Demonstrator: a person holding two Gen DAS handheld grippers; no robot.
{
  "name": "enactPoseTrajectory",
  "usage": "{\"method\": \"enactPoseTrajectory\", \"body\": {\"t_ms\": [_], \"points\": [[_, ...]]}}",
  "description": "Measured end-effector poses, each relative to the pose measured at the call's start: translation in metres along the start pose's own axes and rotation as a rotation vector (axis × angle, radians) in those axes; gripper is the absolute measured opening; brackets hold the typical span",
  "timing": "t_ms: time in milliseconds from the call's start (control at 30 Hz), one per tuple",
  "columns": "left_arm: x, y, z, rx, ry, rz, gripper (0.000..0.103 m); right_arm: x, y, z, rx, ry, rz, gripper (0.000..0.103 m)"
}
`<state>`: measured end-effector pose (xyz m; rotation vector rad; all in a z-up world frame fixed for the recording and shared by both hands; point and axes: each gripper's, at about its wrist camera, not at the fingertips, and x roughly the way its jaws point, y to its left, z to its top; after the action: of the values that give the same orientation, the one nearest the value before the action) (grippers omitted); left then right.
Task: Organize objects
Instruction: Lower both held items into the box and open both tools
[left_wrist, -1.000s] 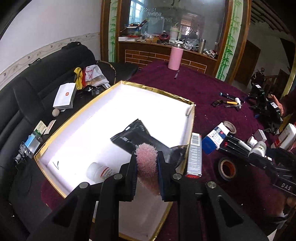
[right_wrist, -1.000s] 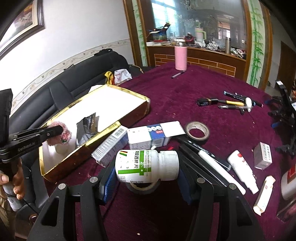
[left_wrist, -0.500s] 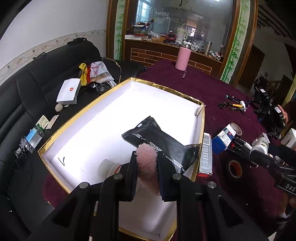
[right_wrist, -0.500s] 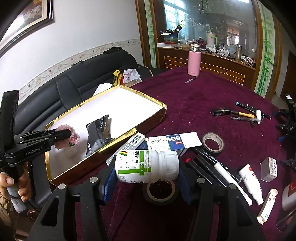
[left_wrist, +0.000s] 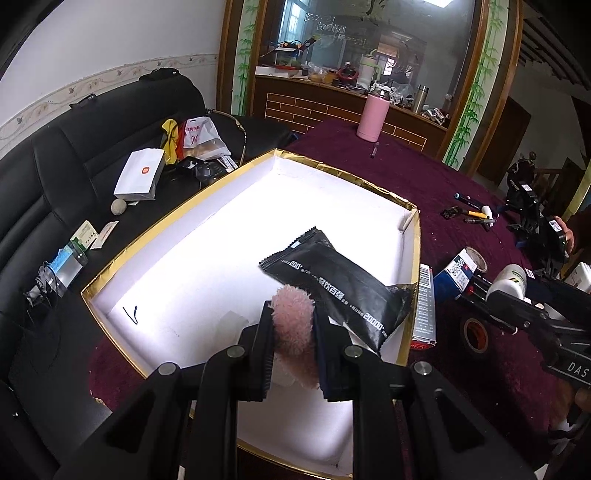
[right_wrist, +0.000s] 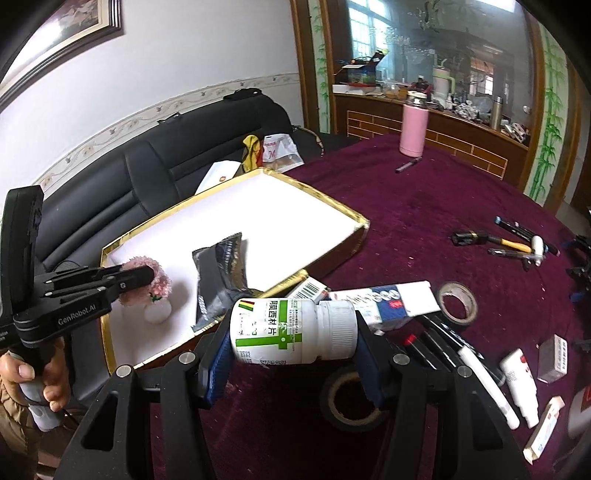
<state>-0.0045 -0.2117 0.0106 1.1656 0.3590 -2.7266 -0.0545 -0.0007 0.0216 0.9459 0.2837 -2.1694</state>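
Observation:
My left gripper (left_wrist: 293, 328) is shut on a pink fluffy flower (left_wrist: 295, 328) in a small white pot (right_wrist: 158, 312), held over the near end of the gold-rimmed white box (left_wrist: 177, 221). A black sachet (left_wrist: 340, 291) lies in the box against its right wall. My right gripper (right_wrist: 293, 328) is shut on a white pill bottle (right_wrist: 291, 330) with a green label, held sideways above the purple table beside the box (right_wrist: 325, 201). The left gripper (right_wrist: 99, 284) also shows in the right wrist view.
On the table right of the box lie a blue-white carton (right_wrist: 384, 301), tape rolls (right_wrist: 456, 302), markers (right_wrist: 461, 354), small tubes (right_wrist: 519, 373) and tools (right_wrist: 509, 243). A pink flask (right_wrist: 413, 123) stands far back. A black sofa (left_wrist: 55, 177) with clutter lies left.
The left gripper has risen and pulled back a little over the box with the flower. The right gripper has lifted the bottle higher and nearer the box.

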Motion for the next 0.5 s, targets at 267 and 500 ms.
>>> {"method": "enactPoseTrajectory", "body": {"t_ms": [267, 500], "points": [[-0.006, 0.01, 0.005, -0.011, -0.023, -0.02, 0.018, 0.016, 0.019, 0.02, -0.051, 0.004, 0.024, 0.063], [0.015, 0.026, 0.033, -0.008, -0.04, 0.023, 0.018, 0.038, 0.027, 0.041, -0.064, 0.007, 0.026, 0.063]]}}
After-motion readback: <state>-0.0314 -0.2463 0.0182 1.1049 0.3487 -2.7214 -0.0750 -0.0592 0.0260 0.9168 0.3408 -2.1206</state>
